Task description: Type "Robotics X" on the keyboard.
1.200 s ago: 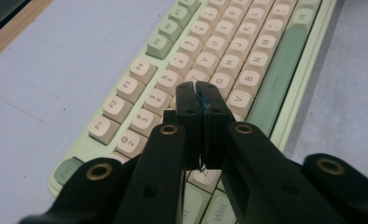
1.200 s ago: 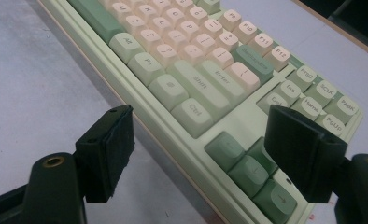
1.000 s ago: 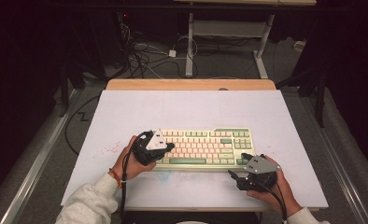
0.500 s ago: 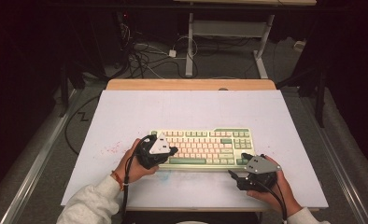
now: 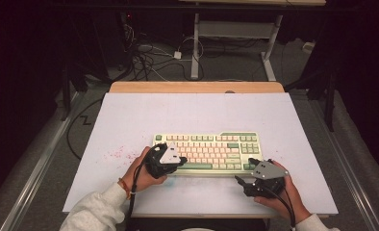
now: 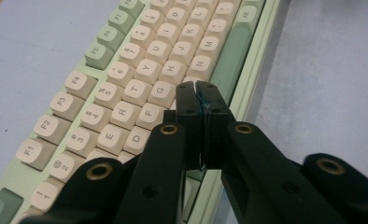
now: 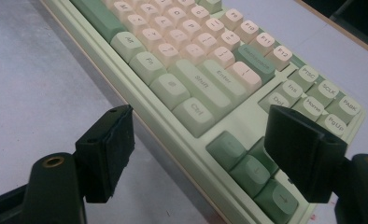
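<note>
My left claw (image 6: 197,88) is clenched empty over the keyboard's (image 5: 211,144) letter keys; my right claw (image 7: 215,154) gapes at its near right corner; the keyboard lies mid-tabletop (image 5: 130,115).

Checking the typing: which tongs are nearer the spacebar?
Left. The left tongs, shut, hover beside the spacebar; the right tongs, open, sit off the keyboard's right end.

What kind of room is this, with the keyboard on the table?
Probably a lab or recording workshop. A keyboard sits alone on a white-covered table, tangled cables lie on the floor behind it, and a metal desk frame stands in the dark beyond.
</note>
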`<state>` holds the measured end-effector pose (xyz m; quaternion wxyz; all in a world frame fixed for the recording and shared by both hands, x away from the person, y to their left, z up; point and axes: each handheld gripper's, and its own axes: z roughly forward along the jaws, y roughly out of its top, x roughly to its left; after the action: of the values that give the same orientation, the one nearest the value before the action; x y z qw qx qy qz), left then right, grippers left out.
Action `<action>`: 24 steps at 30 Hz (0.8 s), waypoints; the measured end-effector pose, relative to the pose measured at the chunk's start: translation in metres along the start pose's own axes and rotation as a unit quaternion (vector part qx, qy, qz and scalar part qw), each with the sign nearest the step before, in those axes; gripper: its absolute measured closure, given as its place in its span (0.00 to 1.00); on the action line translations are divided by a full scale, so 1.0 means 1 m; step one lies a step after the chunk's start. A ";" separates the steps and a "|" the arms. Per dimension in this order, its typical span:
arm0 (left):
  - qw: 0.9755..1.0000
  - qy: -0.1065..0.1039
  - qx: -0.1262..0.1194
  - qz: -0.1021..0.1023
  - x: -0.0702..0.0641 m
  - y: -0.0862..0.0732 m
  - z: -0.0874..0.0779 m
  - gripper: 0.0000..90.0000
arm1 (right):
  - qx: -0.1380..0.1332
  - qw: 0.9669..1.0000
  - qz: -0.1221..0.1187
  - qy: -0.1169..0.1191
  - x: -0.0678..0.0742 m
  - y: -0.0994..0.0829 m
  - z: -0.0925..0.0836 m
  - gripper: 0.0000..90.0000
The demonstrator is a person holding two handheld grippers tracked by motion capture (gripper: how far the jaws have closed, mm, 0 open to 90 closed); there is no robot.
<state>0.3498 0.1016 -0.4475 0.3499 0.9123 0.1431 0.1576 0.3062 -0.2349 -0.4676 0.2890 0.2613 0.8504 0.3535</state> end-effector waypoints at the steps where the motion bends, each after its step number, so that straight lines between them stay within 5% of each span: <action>1: 1.000 0.000 0.001 0.002 -0.001 0.000 0.001 0.96 | 0.000 1.000 0.001 0.001 0.000 0.000 0.000 0.28; 24: 1.000 -0.009 0.004 0.010 -0.002 0.007 0.011 0.96 | 0.003 1.000 -0.004 0.006 0.001 0.000 0.001 0.28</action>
<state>0.3534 0.0893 -0.4506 0.3464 0.9163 0.1312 0.1524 0.3066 -0.2337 -0.4688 0.2847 0.2569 0.8543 0.3510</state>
